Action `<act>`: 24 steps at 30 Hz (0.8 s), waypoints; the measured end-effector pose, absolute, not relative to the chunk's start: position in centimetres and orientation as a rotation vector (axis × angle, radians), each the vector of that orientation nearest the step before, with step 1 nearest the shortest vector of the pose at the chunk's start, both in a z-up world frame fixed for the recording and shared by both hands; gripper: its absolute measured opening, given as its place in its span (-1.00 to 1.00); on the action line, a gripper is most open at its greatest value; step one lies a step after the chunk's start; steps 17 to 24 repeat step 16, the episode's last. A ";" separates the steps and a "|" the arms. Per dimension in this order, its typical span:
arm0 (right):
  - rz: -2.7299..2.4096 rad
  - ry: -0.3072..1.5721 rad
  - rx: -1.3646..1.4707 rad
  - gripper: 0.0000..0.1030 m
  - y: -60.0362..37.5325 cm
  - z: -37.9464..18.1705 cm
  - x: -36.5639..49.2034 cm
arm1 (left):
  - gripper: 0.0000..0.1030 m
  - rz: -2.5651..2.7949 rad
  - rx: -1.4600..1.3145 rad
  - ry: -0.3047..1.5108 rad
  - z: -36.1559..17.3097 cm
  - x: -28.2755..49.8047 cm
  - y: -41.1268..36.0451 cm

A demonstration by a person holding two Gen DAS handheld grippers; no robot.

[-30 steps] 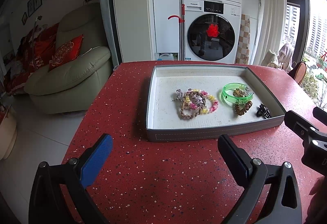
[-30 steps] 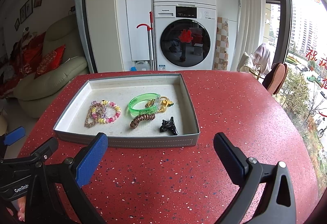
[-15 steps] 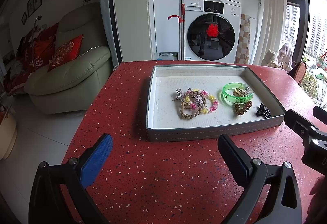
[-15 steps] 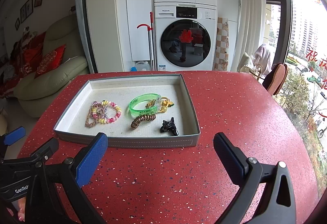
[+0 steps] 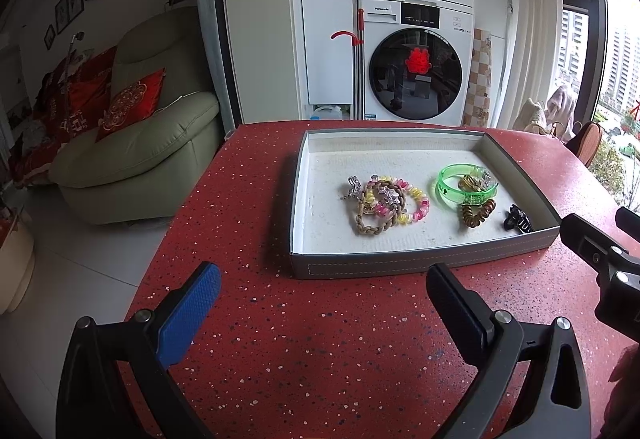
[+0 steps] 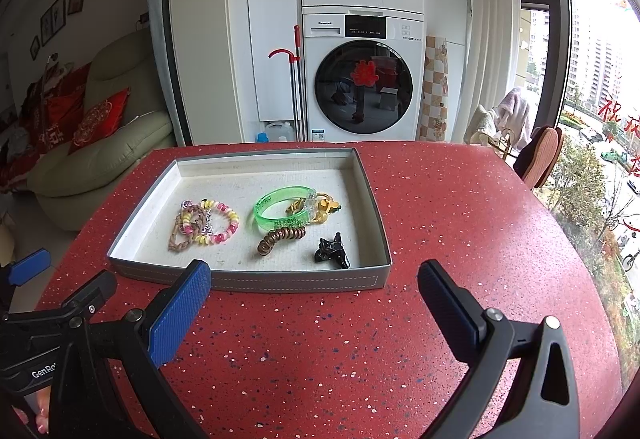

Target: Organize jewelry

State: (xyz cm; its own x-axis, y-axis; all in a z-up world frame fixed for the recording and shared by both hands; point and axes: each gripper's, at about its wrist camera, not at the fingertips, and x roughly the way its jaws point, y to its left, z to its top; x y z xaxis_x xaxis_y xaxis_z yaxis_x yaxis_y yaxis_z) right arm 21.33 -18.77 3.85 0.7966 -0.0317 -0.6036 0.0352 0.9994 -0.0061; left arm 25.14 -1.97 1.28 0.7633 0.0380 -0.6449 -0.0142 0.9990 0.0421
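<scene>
A grey tray [image 5: 400, 265] [image 6: 280, 281] with a white lining sits on the red speckled table. Inside lie a pink-and-yellow coil bracelet [image 5: 416, 199] [image 6: 224, 223] over a braided tan bracelet [image 5: 372, 227] [image 6: 180, 239], a green bangle [image 5: 452, 195] [image 6: 276, 215], a brown coil hair tie [image 5: 476, 215] [image 6: 280, 239], gold pieces [image 6: 324, 207] and a black claw clip [image 5: 518, 223] [image 6: 332, 251]. My left gripper [image 5: 320, 303] and right gripper [image 6: 312, 299] both stand open and empty over the table, short of the tray's near wall.
The red table [image 5: 320, 339] drops off at its left edge to a white floor. A green sofa [image 5: 140, 159] is at the left. Stacked washing machines [image 6: 360, 79] stand behind. A wicker chair [image 6: 540, 159] is by the window at the right.
</scene>
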 end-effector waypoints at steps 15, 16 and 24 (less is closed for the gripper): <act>-0.035 0.648 0.006 1.00 -18.6 4.0 21.3 | 1.00 0.033 0.046 0.698 1.2 25.1 -1.9; -0.035 0.648 0.006 1.00 -18.6 4.0 21.3 | 1.00 0.032 0.045 0.698 1.2 25.1 -1.9; -0.035 0.648 0.006 1.00 -18.6 4.0 21.3 | 1.00 0.032 0.045 0.698 1.2 25.1 -1.9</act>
